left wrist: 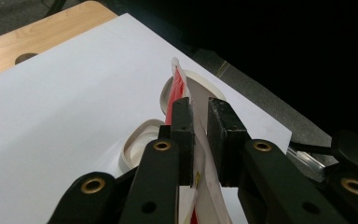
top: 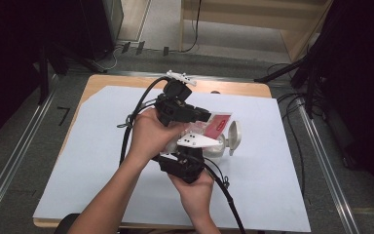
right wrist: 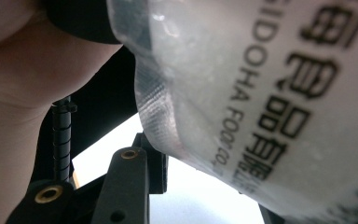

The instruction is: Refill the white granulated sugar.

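While the left gripper (left wrist: 199,140) is pinching a red-and-white food packet (top: 216,125) edge-on between its black jaws, the right gripper (top: 187,163) is clamping the packet's clear side just above the white sheet (top: 92,146). Black print reading "IDOHA FOOD CO." beside Chinese characters is showing on the plastic, and a white flip-lid container (top: 226,139) is sitting just beneath.

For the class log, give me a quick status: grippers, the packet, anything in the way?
Left gripper shut on the packet. Right gripper on the same packet, grip unclear. White pot with its flip lid open sits below. Nothing in the way.
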Demonstrator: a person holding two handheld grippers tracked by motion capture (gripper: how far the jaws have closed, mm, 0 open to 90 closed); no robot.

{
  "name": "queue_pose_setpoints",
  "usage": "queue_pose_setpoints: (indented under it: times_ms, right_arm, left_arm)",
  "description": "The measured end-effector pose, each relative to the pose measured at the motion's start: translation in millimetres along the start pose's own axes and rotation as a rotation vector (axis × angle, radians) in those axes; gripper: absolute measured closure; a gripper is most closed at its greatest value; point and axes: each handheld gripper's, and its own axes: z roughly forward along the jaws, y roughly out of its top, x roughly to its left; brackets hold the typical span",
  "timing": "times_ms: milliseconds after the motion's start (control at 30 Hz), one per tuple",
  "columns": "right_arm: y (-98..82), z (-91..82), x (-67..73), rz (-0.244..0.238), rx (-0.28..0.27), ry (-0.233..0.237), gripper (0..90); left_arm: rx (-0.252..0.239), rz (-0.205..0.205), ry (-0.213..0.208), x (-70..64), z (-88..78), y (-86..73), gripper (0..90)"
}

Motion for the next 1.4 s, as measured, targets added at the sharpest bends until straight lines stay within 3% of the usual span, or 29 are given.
queue_pose_setpoints:
  times_ms: [367,700,1000,1400]
  right_arm:
    - [-0.4,-0.4,0.4,-0.007,0.006,-0.005,64.4]
    - [-5.4,2.9,0.8,-0.049,0.011,-0.017,63.2]
    - [-9.3,6.2,2.2,-0.067,0.001,-0.005,59.5]
    - [-16.9,11.1,2.6,-0.091,0.01,0.01,56.8]
  left_arm:
    - [-0.002,0.0,-0.008,-0.7,1.2,-0.9,82.9]
    - [0.01,-0.008,-0.026,3.3,-1.8,-3.5,82.3]
    - [0.029,0.004,-0.023,0.5,-6.3,-5.8,82.3]
    - [0.054,-0.009,-0.03,6.4,-12.9,-10.7,83.6]
